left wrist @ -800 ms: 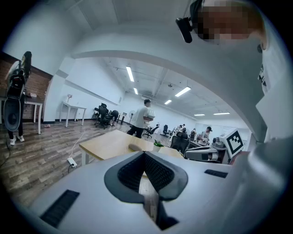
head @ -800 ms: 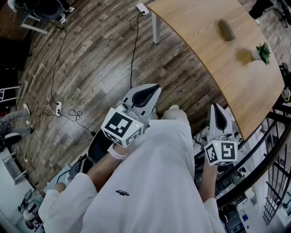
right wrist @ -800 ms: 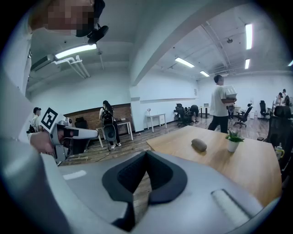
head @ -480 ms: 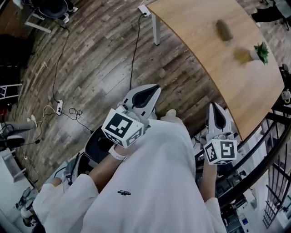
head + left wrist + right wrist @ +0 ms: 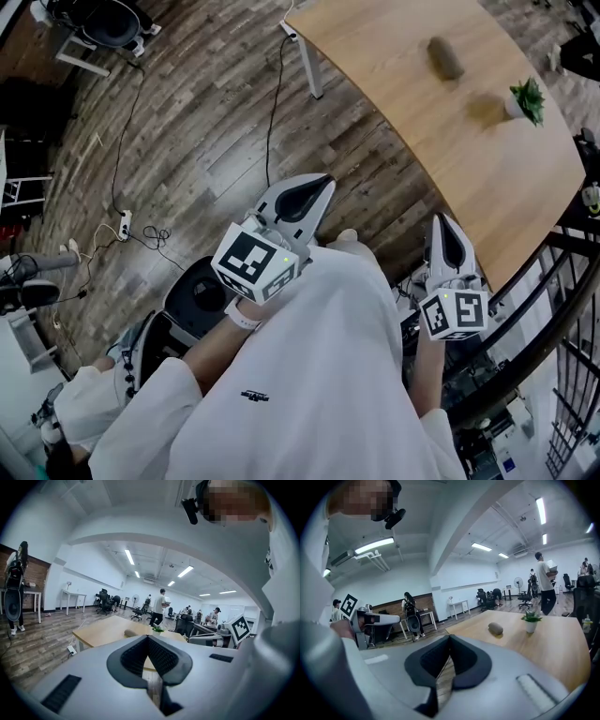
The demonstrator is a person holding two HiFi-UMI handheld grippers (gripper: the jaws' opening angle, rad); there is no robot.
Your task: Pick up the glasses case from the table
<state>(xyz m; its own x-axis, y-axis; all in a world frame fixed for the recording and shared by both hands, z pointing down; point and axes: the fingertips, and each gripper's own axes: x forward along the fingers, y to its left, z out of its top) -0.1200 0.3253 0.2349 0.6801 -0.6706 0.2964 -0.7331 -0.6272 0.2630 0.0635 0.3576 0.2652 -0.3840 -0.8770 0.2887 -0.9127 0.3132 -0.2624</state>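
Note:
The glasses case [image 5: 444, 58] is a dark oval pouch that lies on the far part of the light wooden table [image 5: 412, 103]. It also shows in the right gripper view as the case [image 5: 495, 628] and, small, in the left gripper view as the case [image 5: 133, 633]. My left gripper [image 5: 316, 184] is shut and empty, held over the wooden floor in front of my white top. My right gripper [image 5: 442, 225] is also shut and empty, near the table's near edge. Both are well short of the case.
A small potted plant [image 5: 525, 98] stands to the right of the case. Cables and a power strip [image 5: 122, 223] lie on the floor at left. A black railing [image 5: 562, 309] runs along the right. Another person [image 5: 84, 412] is at lower left.
The table, case and plant have shifted a little to the left in the head view. Both grippers stay shut and in the same place before my body.

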